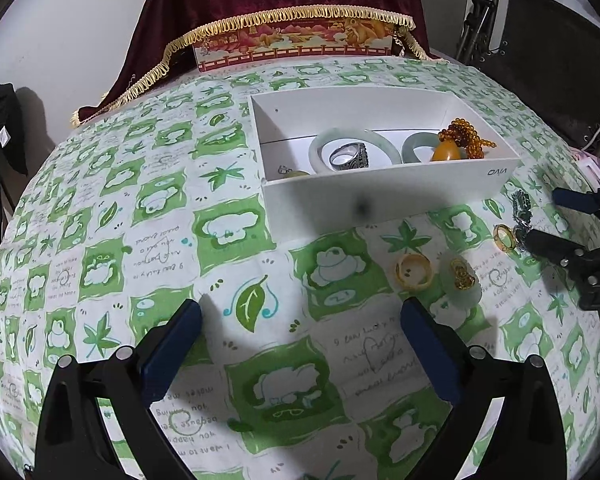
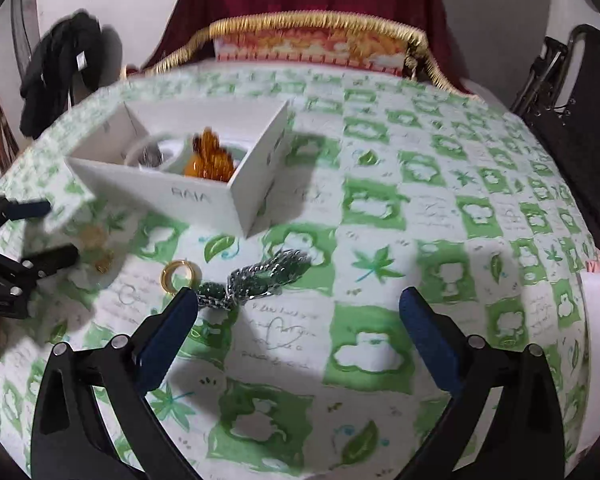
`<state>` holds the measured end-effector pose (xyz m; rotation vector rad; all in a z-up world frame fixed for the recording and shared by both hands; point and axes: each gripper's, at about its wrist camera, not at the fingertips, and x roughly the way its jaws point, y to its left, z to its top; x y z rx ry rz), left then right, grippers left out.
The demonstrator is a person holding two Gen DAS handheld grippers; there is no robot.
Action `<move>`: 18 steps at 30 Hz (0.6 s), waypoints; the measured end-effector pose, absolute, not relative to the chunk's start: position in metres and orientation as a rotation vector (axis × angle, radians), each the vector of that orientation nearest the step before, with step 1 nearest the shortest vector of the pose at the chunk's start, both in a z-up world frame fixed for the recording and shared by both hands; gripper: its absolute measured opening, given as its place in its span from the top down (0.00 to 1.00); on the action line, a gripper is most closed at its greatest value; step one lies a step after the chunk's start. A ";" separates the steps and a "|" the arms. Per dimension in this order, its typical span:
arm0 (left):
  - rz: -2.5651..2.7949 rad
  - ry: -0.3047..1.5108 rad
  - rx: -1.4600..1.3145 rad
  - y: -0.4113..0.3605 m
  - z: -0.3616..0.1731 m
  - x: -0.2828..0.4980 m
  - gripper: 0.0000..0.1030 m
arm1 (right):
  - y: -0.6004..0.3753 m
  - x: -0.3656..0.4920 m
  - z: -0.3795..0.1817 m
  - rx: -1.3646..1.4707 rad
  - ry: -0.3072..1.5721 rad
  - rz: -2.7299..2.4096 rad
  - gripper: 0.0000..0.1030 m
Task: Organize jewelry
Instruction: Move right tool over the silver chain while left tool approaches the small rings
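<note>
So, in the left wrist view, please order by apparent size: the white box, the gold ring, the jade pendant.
1. white box
2. jade pendant and gold ring: look alike in size, so I do not rank them.

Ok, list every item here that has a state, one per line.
White box: open, partly filled with jewelry.
Silver ring: inside box.
Gold ring: on cloth, outside box.
Jade pendant: on cloth, outside box.
Green bead strand: on cloth, bunched.
Left gripper: open, empty.
Right gripper: open, empty.

Box wall (image 1: pixel 380 192) hides a small pendant (image 1: pixel 296 174); right-wrist view blurred.
</note>
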<state>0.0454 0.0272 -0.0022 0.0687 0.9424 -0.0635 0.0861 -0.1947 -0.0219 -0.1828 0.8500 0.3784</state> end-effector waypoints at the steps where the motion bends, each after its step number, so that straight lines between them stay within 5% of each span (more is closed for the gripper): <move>1: -0.064 0.942 0.068 0.027 -0.002 0.045 0.03 | -0.194 0.089 -0.023 -0.184 0.864 0.370 0.05; 9: -0.064 0.942 0.069 0.027 -0.002 0.046 0.03 | -0.236 0.098 -0.015 -0.078 0.834 0.241 0.04; 18: -0.061 0.943 0.073 0.027 -0.002 0.045 0.03 | -0.176 0.065 -0.009 -0.223 0.759 0.494 0.05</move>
